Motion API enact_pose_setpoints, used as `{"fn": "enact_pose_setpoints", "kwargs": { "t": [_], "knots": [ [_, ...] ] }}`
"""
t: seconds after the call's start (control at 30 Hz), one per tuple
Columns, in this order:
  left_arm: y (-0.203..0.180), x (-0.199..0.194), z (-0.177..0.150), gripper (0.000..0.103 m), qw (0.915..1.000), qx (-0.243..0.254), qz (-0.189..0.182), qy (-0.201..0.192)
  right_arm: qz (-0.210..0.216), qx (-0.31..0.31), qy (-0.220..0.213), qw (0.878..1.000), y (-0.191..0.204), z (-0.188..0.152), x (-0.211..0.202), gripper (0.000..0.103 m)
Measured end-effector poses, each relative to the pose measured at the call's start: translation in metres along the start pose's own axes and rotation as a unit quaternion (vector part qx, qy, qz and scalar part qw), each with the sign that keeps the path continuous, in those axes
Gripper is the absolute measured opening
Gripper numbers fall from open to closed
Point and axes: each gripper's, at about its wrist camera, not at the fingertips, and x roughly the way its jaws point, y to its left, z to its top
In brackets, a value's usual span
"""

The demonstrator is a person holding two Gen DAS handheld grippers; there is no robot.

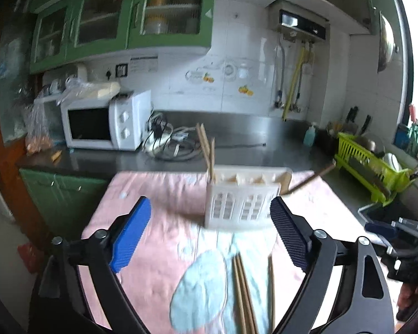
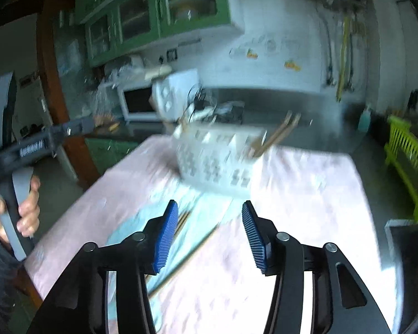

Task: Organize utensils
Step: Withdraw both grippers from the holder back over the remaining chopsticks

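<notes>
White lattice plastic utensil holder (image 1: 241, 207) sits mid-cloth on the counter (image 1: 153, 222), thin wooden chopsticks (image 1: 243, 292) flat near its front edge. Left gripper (image 1: 209, 236) and right gripper (image 2: 210, 236), ribbed blue pads, both released, empty.

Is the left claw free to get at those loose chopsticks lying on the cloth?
Probably yes. The left claw is open and empty, and the loose chopsticks lie bare on the cloth just below it, with the white holder standing behind them.
</notes>
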Motion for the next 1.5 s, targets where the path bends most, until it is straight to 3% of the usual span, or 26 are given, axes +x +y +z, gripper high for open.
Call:
{"fn": "enact_pose_setpoints", "kwargs": {
  "t": [0.23,0.4,0.57,0.9,1.4,1.5],
  "knots": [
    [0.014,-0.010,-0.063,0.096,0.9987,-0.011,0.019,0.045,0.007,0.001,0.058,0.998,0.042,-0.084,0.021,0.048],
    [0.027,-0.015,-0.098,0.098,0.9965,-0.020,0.044,0.068,-0.007,-0.016,0.082,0.997,0.064,-0.116,0.034,0.049],
    [0.043,-0.013,-0.116,0.098,0.9933,-0.038,0.067,0.086,0.009,-0.003,0.106,0.994,0.077,-0.138,0.046,0.050],
    [0.055,-0.014,-0.140,0.098,0.9888,-0.060,0.087,0.106,-0.004,0.016,0.117,0.993,0.077,-0.131,0.062,0.049],
    [0.060,-0.020,-0.158,0.098,0.9864,-0.064,0.101,0.113,-0.040,0.007,0.148,0.988,0.097,-0.139,0.086,0.034],
    [0.059,-0.019,-0.161,0.098,0.9863,-0.064,0.097,0.117,-0.048,0.002,0.149,0.988,0.094,-0.137,0.086,0.023]
  ]
}}
